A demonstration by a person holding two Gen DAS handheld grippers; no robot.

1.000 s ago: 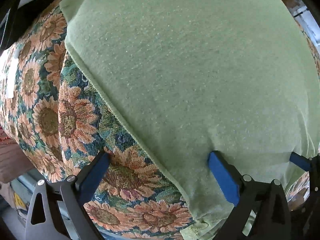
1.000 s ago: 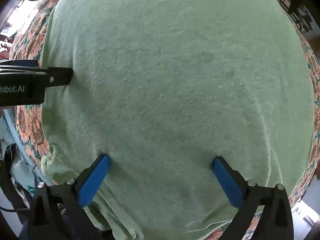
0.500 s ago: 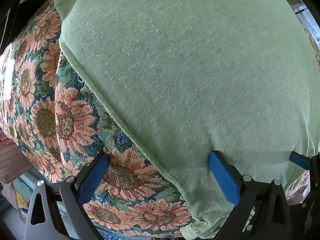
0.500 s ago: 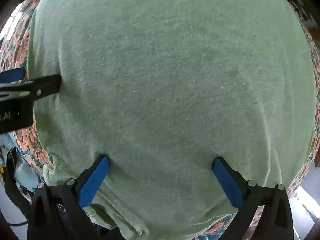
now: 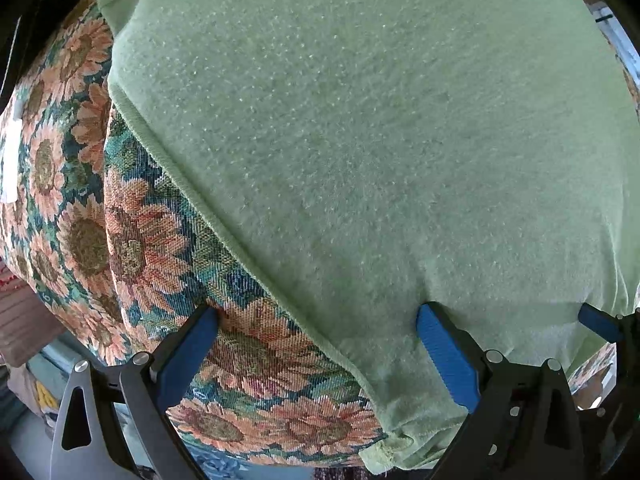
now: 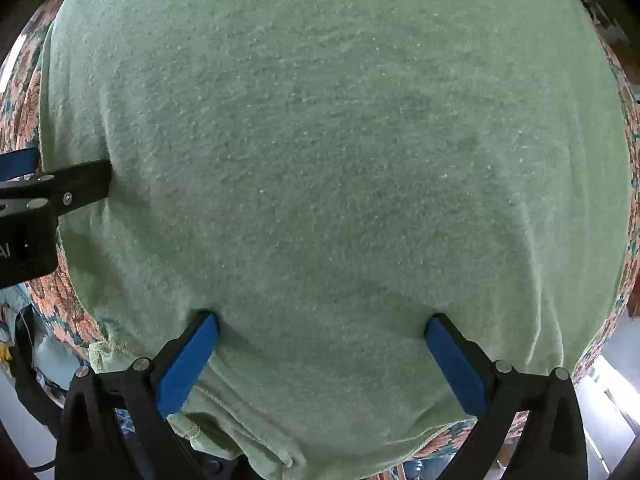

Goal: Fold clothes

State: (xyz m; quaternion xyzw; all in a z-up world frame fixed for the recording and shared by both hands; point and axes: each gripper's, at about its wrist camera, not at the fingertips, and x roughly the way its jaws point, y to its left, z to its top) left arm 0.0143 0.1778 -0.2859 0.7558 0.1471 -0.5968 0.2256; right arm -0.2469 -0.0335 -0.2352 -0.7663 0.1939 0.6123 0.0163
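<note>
Here we record the support first: a woven tapestry cover with orange sunflowers on dark green and blue lies under the work and runs ahead of and to the left of the left gripper. In the right wrist view the same cover shows only as a narrow border at the left, right and lower edges. Of the room we see little: pale bright strips beyond the cover at the lower right of the right wrist view, and indistinct blurred items at the lower left of both views.

The pale green fleecy garment lies spread flat on the cover and fills nearly all the space ahead of the right gripper. In the left wrist view its hemmed edge runs diagonally from far left to near centre, passing between the left gripper's fingers.

Both grippers stand spread wide, blue pads apart, holding nothing. The left gripper's left fingertip touches the cover; its right fingertip presses the garment. Both fingertips of the right gripper rest on the garment, dimpling it.

On the left gripper's black body, seen left of the right gripper, we read only white "AI"; the rest is cut off.
</note>
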